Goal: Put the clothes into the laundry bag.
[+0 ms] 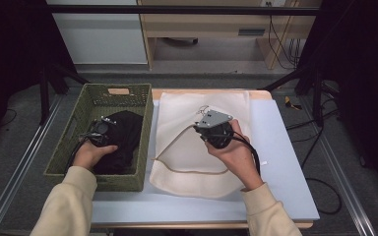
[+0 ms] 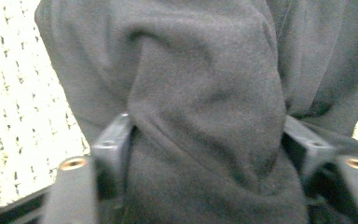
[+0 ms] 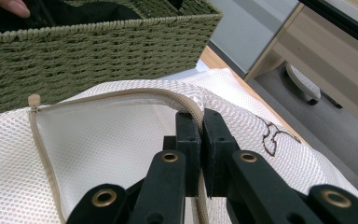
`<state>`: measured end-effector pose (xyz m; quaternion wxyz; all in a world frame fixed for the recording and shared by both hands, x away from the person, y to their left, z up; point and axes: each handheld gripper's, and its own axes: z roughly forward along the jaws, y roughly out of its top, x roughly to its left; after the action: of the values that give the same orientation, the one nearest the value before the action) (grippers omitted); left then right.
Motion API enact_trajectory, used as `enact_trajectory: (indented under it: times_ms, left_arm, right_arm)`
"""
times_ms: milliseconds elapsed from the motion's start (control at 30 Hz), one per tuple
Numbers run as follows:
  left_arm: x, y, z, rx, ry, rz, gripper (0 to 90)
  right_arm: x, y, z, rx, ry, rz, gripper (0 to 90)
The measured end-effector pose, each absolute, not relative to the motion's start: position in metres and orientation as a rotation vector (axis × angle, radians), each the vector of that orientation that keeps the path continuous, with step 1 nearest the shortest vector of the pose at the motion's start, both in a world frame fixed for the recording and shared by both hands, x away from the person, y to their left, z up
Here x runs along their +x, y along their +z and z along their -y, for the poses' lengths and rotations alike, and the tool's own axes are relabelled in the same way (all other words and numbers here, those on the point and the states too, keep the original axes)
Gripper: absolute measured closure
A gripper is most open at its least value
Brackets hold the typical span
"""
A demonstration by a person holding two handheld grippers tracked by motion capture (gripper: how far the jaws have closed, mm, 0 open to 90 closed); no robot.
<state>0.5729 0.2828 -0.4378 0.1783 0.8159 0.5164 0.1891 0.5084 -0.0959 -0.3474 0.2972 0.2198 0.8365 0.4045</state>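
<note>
Lying bunched inside the green woven basket (image 1: pixel 74 129) at the left of the tabletop (image 1: pixel 280 147) is a dark garment (image 1: pixel 123 140) — soft, fleecy cloth, as seen up close in the left gripper view (image 2: pixel 205 93). A thick fold of it is gathered between the jaws of the left tool (image 1: pixel 100 129), which is lowered into the basket by the left hand (image 1: pixel 91 153); the jaws are set partly apart and are pressed against the cloth on both sides, so the fold is pinched between them (image 2: pixel 205 140). The pale weave of the basket's inside is seen behind the garment in that view.

Just beside the basket, toward the right, a white mesh laundry bag (image 1: pixel 197 167) is spread flat on the tabletop, its beige zipper edging (image 1: pixel 177 139) curved open into a mouth. The upper edge of that mouth is clamped by the right tool (image 1: pixel 211 132), held in the right hand (image 1: pixel 234 150). In the right gripper view the two black jaws are pressed together on the zipper edging (image 3: pixel 186 103) — the mesh (image 3: pixel 112 140) is lifted there and the bag's inside is laid open beneath. A small dark embroidered mark (image 3: pixel 268 135) is carried on the bag's upper side, and the basket's outer wall (image 3: pixel 98 60) is seen close behind it.
</note>
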Motion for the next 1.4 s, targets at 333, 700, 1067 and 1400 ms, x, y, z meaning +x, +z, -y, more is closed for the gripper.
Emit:
enact_trajectory:
  times_ms: [333, 700, 1067, 1400]
  left_arm:
    - [0.572, -0.427, -0.276, 2.318, 0.589, -1.453, 58.3]
    - [0.560, -0.394, -0.279, 2.160, 0.739, -1.381, 61.6]
    - [0.540, -0.358, -0.285, 2.031, 0.827, -1.322, 61.7]
    - [0.512, -0.325, -0.286, 1.919, 0.881, -1.233, 61.8]
  right_arm:
    - [0.509, -0.346, 0.098, 0.588, 1.082, -2.219, 86.8]
    - [0.509, -0.346, 0.100, 0.591, 1.082, -2.216, 86.9]
    - [0.510, -0.347, 0.101, 0.596, 1.090, -2.216, 87.0]
    - [0.511, -0.347, 0.102, 0.602, 1.087, -2.215, 87.0]
